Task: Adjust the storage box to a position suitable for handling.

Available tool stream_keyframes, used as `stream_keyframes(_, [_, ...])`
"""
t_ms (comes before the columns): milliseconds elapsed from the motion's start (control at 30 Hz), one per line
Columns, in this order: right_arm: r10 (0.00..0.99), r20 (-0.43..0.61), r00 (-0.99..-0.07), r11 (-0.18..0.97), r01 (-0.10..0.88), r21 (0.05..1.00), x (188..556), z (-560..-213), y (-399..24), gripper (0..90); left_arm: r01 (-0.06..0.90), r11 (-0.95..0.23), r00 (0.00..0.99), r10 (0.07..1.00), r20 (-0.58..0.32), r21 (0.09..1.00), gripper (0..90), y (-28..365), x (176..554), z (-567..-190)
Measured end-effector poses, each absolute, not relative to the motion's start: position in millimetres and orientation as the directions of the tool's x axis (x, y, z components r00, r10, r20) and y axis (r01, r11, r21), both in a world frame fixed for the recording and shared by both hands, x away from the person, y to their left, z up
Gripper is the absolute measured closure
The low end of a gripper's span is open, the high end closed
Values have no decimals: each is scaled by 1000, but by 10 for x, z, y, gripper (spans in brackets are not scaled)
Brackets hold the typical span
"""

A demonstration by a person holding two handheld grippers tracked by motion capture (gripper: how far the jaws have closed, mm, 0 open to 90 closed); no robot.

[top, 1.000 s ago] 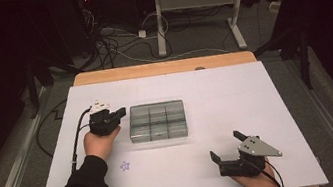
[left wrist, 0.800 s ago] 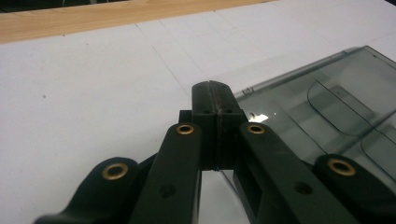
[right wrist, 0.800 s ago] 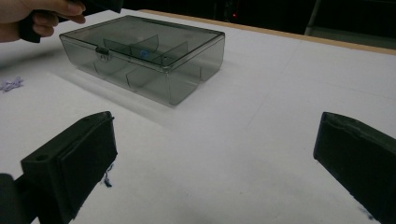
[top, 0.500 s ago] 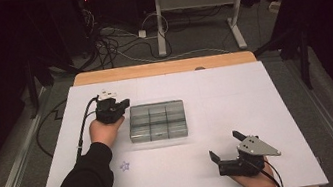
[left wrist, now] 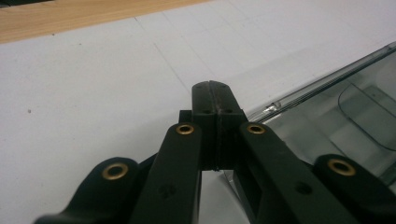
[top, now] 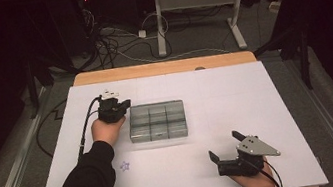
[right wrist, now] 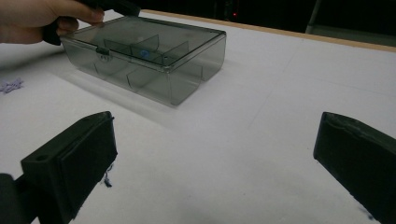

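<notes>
High view: our left gripper [top: 114, 105] sits at the far-left corner of the clear divided box [top: 157, 121], jaws pressed together with nothing between them. The box lies just right of that gripper, long axis across the table, lid down. Our left hand [top: 106, 130] is right beside the box; our right gripper [top: 225, 151] is well apart, near the front edge, jaws spread wide and empty. So the left is plainly the nearer one for whatever comes at the box. A small purple star [top: 125, 166] lies on the white sheet [top: 214, 91] in front of the left hand.

Left gripper view: the joined tips [left wrist: 214, 100] point past the box's lid edge [left wrist: 327, 79], which runs off to the right; the tips look just beside the corner, and we cannot tell if they touch it.

Right gripper view: both pads [right wrist: 88, 154] stand far apart, bare sheet between them. The box [right wrist: 154, 56] lies ahead and to the left, latch side towards us, the other hand [right wrist: 42, 18] at its far-left corner.

Surface and room: white sheet over a wooden table [top: 160, 67], dark room, cables [top: 115, 38] and a desk frame [top: 196, 7] behind.
</notes>
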State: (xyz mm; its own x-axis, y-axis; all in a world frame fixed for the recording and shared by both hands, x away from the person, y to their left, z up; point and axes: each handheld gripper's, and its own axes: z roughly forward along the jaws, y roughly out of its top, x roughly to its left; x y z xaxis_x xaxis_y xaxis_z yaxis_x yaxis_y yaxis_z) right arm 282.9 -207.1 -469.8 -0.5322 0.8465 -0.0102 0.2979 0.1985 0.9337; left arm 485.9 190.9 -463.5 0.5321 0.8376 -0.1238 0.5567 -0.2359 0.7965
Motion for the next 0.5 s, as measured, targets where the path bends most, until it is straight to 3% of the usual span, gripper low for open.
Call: stream_keyframes(500, [854, -3, -520, 188, 304, 934, 2830, -4671, -2116, 6, 553, -255, 560, 819, -127, 793, 884, 1812, 4824, -4644])
